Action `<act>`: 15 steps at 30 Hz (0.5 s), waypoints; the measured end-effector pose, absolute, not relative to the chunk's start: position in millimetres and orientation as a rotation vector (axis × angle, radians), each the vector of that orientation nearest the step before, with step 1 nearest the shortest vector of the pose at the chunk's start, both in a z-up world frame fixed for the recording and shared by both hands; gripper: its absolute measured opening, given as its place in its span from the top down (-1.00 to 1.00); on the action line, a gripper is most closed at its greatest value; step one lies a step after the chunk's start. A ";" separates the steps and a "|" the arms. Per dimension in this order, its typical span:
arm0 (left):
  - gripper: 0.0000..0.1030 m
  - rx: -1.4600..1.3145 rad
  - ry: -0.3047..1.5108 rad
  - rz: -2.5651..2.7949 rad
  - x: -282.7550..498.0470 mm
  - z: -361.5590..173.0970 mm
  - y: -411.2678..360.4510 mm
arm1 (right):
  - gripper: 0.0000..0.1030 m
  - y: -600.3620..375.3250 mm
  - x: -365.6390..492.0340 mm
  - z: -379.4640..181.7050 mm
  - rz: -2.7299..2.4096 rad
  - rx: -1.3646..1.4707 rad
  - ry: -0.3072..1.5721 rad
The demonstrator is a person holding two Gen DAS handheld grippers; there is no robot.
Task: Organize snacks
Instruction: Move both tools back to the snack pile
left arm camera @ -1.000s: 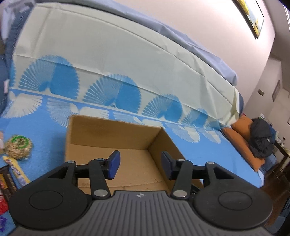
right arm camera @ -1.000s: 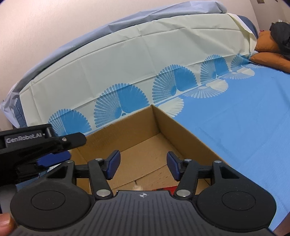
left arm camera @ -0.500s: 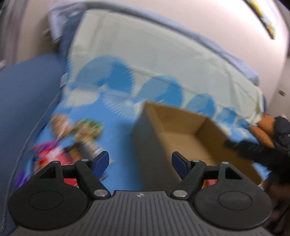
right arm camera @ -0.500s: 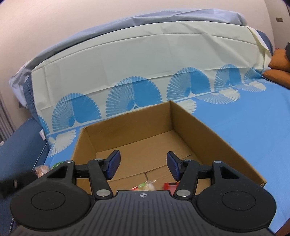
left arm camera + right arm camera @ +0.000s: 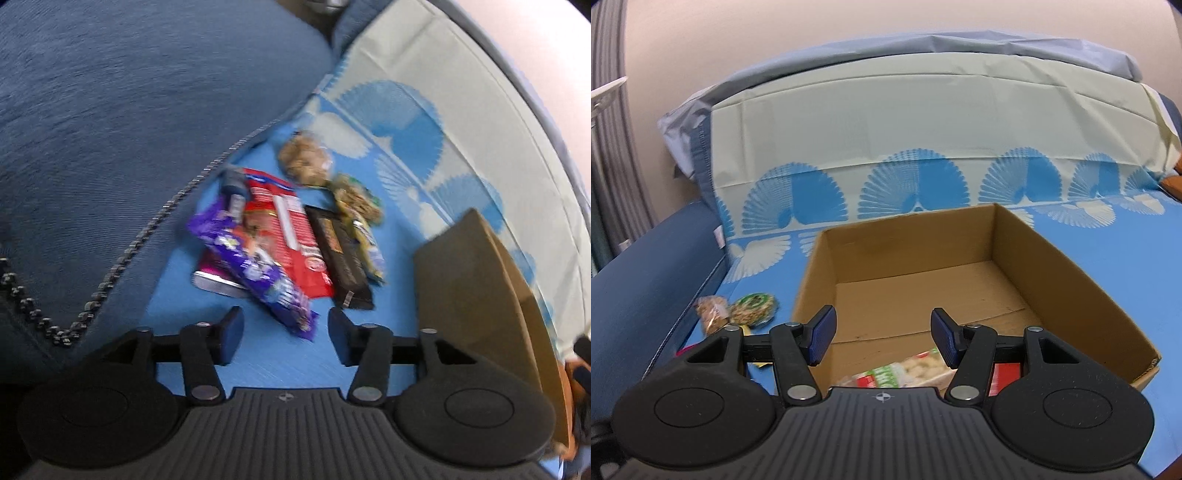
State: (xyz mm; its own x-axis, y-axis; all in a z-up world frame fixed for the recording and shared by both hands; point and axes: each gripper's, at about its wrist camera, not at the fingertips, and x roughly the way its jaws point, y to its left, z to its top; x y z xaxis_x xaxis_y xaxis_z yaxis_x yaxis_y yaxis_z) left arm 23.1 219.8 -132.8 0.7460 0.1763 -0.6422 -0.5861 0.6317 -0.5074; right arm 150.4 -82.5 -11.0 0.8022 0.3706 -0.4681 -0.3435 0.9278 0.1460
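A heap of snacks lies on the blue sheet left of the cardboard box [image 5: 476,280]: a purple packet [image 5: 255,269], a red packet [image 5: 291,236], a dark bar [image 5: 340,258], a yellow-wrapped bar [image 5: 369,247] and two nut clusters [image 5: 306,158]. My left gripper [image 5: 282,332] is open and empty just short of the purple packet. My right gripper [image 5: 881,338] is open and empty above the near part of the box [image 5: 1071,273]. A green-and-white snack bag [image 5: 912,369] and a red pack [image 5: 1006,373] lie in the box below it.
A dark blue cushion [image 5: 110,129] with a zipper borders the snacks on the left. The cream and blue fan-print cover [image 5: 923,140] rises behind the box. The two nut clusters [image 5: 738,306] also show left of the box.
My left gripper swung left from over the box to the snack heap and dipped toward it. My right gripper turned left and drew back, so more of the box and its contents show.
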 end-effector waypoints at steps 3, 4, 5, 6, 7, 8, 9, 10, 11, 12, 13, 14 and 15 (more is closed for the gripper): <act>-0.28 -0.784 0.553 0.513 20.6 -130.7 223.2 | -0.15 -76.0 146.7 -11.5 0.399 0.037 0.516; -0.28 -0.799 0.550 0.527 21.2 -130.7 225.4 | -0.16 -73.8 145.8 -12.3 0.405 0.033 0.520; -0.28 -0.811 0.550 0.538 21.4 -132.8 228.5 | -0.16 -71.8 144.9 -13.3 0.410 0.029 0.524; -0.28 -0.818 0.552 0.549 22.9 -134.5 230.4 | -0.16 -69.5 144.9 -14.2 0.413 0.024 0.529; -0.27 -0.820 0.550 0.558 26.3 -136.4 232.2 | -0.16 -66.6 144.5 -15.1 0.417 0.021 0.535; -0.26 -0.816 0.546 0.562 27.9 -136.3 232.8 | -0.16 -63.6 144.1 -15.7 0.422 0.021 0.539; -0.21 -0.808 0.547 0.563 30.3 -136.3 232.8 | -0.16 -59.8 143.7 -15.9 0.427 0.022 0.542; 0.05 -0.798 0.552 0.562 31.4 -135.8 232.1 | -0.16 -55.9 143.5 -16.2 0.431 0.022 0.544; 0.25 -0.790 0.562 0.555 33.9 -135.7 231.9 | -0.16 -51.4 143.1 -16.2 0.436 0.024 0.546; 0.44 -0.788 0.567 0.539 34.2 -134.9 231.6 | -0.17 -47.7 142.4 -16.4 0.440 0.026 0.547; 0.66 -0.775 0.569 0.525 35.1 -131.8 230.6 | -0.17 -42.9 141.2 -16.5 0.447 0.029 0.548; 0.77 -0.743 0.581 0.517 36.9 -127.1 228.4 | -0.17 -37.3 139.8 -16.6 0.455 0.030 0.549; 1.00 -0.710 0.591 0.508 37.5 -120.3 226.9 | -0.17 -32.3 138.6 -16.7 0.463 0.029 0.550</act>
State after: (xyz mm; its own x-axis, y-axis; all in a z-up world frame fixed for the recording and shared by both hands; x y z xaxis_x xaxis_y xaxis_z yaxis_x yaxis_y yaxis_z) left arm 37.5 226.9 -120.3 0.7234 0.2280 -0.6517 -0.6102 0.6528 -0.4489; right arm 138.6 -32.3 -16.7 0.7525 0.4320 -0.4972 -0.4167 0.8968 0.1486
